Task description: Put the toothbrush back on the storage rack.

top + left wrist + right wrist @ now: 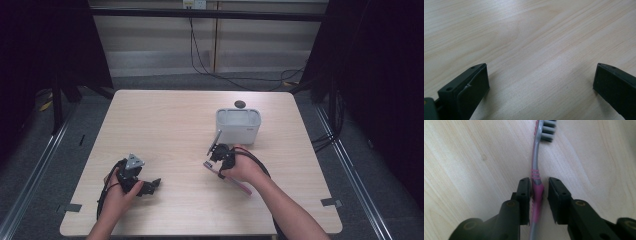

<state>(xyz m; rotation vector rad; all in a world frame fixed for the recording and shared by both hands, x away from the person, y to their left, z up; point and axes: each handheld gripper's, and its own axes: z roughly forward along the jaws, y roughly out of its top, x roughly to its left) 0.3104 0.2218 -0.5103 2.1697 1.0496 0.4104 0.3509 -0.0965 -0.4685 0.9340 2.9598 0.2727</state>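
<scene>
A pink and grey toothbrush (535,157) lies flat on the light wooden table (165,125), its grey bristle head pointing away from the camera in the right gripper view. My right gripper (539,181) has its jaws closed on the pink part of the handle. In the high view that gripper (214,158) sits just in front of a white tub (239,126), and the toothbrush's pink handle (239,186) sticks out below the hand. My left gripper (540,82) stands wide open over bare wood, at the table's front left (150,186).
The white rectangular tub stands right of centre, open at the top. A small dark round object (240,104) lies behind it near the far edge. Cables trail from both grippers toward the front edge. Dark curtains flank the table.
</scene>
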